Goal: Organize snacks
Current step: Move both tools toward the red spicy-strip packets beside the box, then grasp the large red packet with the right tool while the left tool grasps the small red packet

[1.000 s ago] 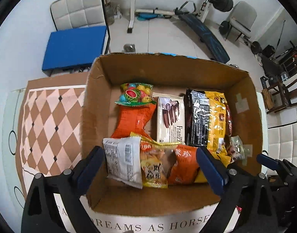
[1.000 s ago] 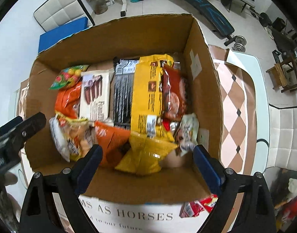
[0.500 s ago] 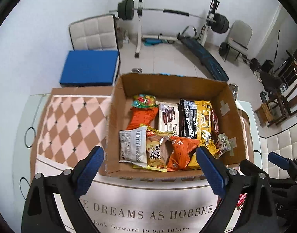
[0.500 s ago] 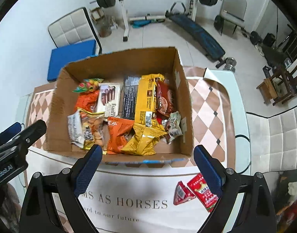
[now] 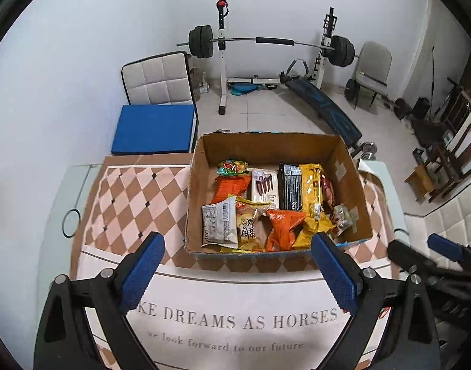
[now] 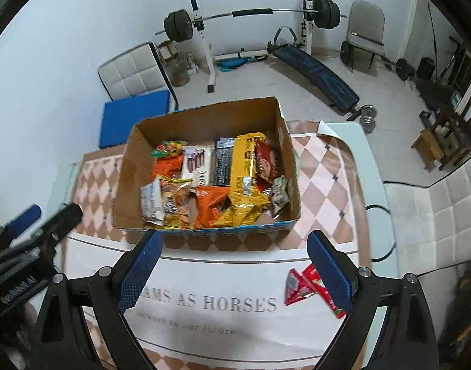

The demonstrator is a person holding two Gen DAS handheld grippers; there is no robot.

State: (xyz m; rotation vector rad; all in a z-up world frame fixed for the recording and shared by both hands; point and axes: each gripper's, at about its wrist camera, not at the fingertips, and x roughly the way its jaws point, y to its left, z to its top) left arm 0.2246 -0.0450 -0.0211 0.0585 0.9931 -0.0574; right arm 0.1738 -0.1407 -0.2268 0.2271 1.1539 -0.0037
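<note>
One cardboard box (image 5: 355, 182) of snacks on the tablecloth (image 5: 235, 317); both grippers spread open, holding nothing.
Left gripper (image 5: 240, 273) and right gripper (image 6: 233, 273) sit on the near side of the box, above the printed cloth, clear of its front wall. Inside the box, roughly ten packets, some overlapping so the count is approximate: two orange bags (image 5: 229, 186), one white wafer pack (image 5: 264, 189), one black pack (image 5: 292, 188), one long yellow pack (image 5: 310, 185), one white-and-yellow bag (image 5: 221, 223) at the near-left. Outside the box, near its front-right corner: two red packets (image 6: 300, 285) on the cloth, partly behind the right gripper's finger.
</note>
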